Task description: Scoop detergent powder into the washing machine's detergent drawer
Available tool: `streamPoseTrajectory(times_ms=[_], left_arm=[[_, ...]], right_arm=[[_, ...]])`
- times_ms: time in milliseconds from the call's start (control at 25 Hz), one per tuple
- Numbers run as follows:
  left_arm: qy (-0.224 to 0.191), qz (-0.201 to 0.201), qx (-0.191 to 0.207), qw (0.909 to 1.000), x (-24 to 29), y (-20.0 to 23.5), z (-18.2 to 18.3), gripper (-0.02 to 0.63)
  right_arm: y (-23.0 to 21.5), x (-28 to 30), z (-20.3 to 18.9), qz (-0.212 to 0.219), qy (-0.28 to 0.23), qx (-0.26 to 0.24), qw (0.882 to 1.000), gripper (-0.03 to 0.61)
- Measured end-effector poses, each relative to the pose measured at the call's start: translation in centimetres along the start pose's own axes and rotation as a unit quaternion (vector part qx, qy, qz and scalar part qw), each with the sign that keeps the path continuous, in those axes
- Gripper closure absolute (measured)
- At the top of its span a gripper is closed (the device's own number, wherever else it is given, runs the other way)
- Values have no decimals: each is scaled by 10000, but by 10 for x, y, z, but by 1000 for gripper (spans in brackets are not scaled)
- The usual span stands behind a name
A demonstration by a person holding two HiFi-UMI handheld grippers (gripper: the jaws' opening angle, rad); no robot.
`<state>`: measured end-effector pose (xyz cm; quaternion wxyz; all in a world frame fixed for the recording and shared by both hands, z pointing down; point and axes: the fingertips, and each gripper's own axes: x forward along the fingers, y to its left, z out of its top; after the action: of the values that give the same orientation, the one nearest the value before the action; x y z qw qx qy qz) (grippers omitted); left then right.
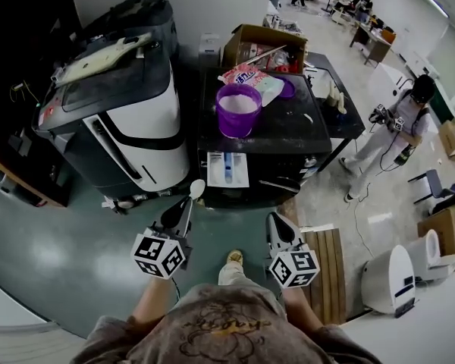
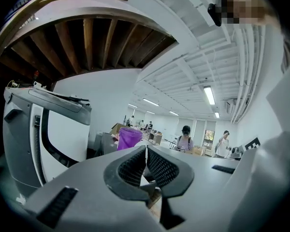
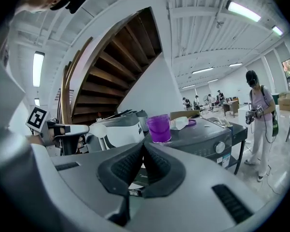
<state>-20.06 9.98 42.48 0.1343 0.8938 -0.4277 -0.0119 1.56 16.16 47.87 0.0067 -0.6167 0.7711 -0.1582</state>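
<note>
just starting: gripping white scoop [image 1: 198,187] in left tool [image 1: 186,203], right tool [image 3: 143,146] closed, empty; next, dipping into purple powder tub [image 1: 239,106].

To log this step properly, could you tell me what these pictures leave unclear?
White plastic spoon in the left gripper: loaded or empty, too small in the head view, hidden by the jaws in the left gripper view.
Dark grey washing machine: its detergent drawer, open or shut, too small in the head view, behind the right gripper in its own view.
</note>
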Motion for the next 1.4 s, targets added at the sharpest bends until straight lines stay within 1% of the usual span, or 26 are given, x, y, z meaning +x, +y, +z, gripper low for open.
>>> streamPoseTrajectory(times_ms=[360, 640, 840, 1000, 1400], left_arm=[[-84, 113, -65, 9999, 89, 5, 17, 589], [-221, 209, -203, 9993, 136, 5, 23, 589], [-243, 315, -147, 9991, 149, 13, 32, 588], [-281, 366, -160, 9988, 161, 25, 40, 588], [-243, 171, -110, 9995, 209, 55, 52, 588]], right_arm=[[-64, 60, 36, 131, -17, -24, 9999, 577], [-104, 92, 44, 233, 62, -12, 9997, 577], [-112, 110, 42, 330, 141, 53, 9993, 577], [-114, 129, 48, 403, 116, 68, 9991, 577], [-128, 178, 69, 217, -18, 75, 9997, 577]])
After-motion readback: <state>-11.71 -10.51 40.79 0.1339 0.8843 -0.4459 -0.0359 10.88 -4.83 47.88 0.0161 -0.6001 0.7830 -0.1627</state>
